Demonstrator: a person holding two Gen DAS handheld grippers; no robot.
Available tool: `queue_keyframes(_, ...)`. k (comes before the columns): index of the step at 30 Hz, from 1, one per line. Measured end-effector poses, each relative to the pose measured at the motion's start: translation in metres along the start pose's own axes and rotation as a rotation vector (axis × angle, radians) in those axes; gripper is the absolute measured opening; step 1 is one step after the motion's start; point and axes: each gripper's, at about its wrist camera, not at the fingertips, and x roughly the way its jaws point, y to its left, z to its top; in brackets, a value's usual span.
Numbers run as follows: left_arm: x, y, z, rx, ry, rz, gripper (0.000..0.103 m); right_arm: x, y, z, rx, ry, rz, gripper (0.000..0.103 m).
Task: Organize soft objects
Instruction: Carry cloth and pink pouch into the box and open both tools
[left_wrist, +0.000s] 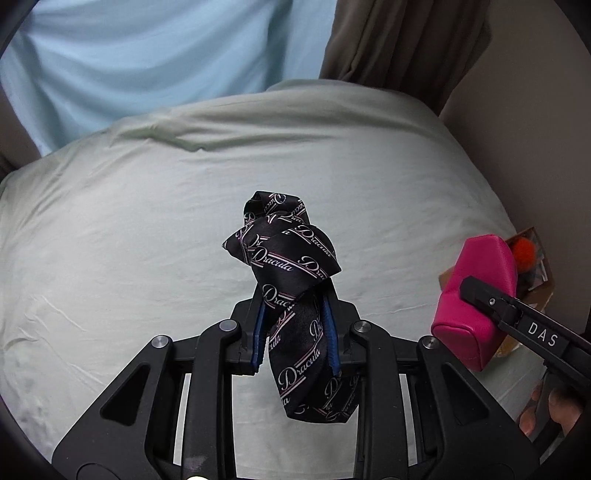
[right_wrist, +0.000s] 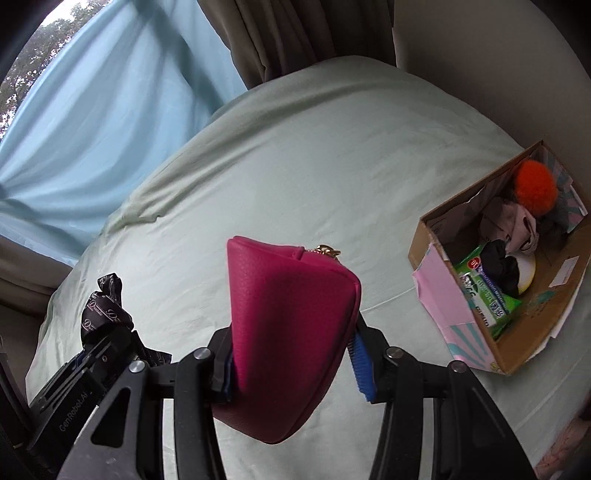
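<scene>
A black necktie (left_wrist: 284, 254) with pink stripes and "Dracula" lettering is bunched and knotted, and hangs in the air above the bed. My left gripper (left_wrist: 293, 295) is shut on it, blue pads pressing both sides. A magenta zip pouch (right_wrist: 288, 295) with a gold pull is clamped in my right gripper (right_wrist: 293, 332), also lifted off the sheet. The left wrist view shows the pouch (left_wrist: 476, 295) at the right. The right wrist view shows the tie (right_wrist: 107, 306) at the lower left.
A pale green sheet (left_wrist: 166, 221) covers the bed. An open cardboard box (right_wrist: 461, 314) sits at the bed's right side, holding an orange pompom (right_wrist: 535, 188), a green wipes pack (right_wrist: 484, 295), a black scrunchie (right_wrist: 506, 269) and cloth. Blue curtain (left_wrist: 147, 55), brown curtain (left_wrist: 399, 44) and wall stand behind.
</scene>
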Motion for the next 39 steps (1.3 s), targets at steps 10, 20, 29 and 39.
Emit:
queue_keyframes(10, -0.095, -0.078, 0.021, 0.085, -0.066, -0.052, 0.023, -0.117, -0.037, 0.014, -0.08, -0.071, 0.012, 0.045)
queue_keyframes(20, -0.113, -0.203, 0.027, 0.121, -0.095, -0.123, 0.023, -0.182, -0.118, 0.048, -0.124, -0.126, 0.001, 0.045)
queue_keyframes(29, -0.064, -0.306, 0.031, 0.122, -0.043, -0.148, 0.023, -0.169, -0.201, 0.081, -0.154, -0.076, -0.011, 0.045)
queue_keyframes(39, 0.021, -0.36, 0.026, 0.09, 0.063, -0.108, 0.023, -0.107, -0.268, 0.115, -0.205, 0.034, -0.007, 0.045)
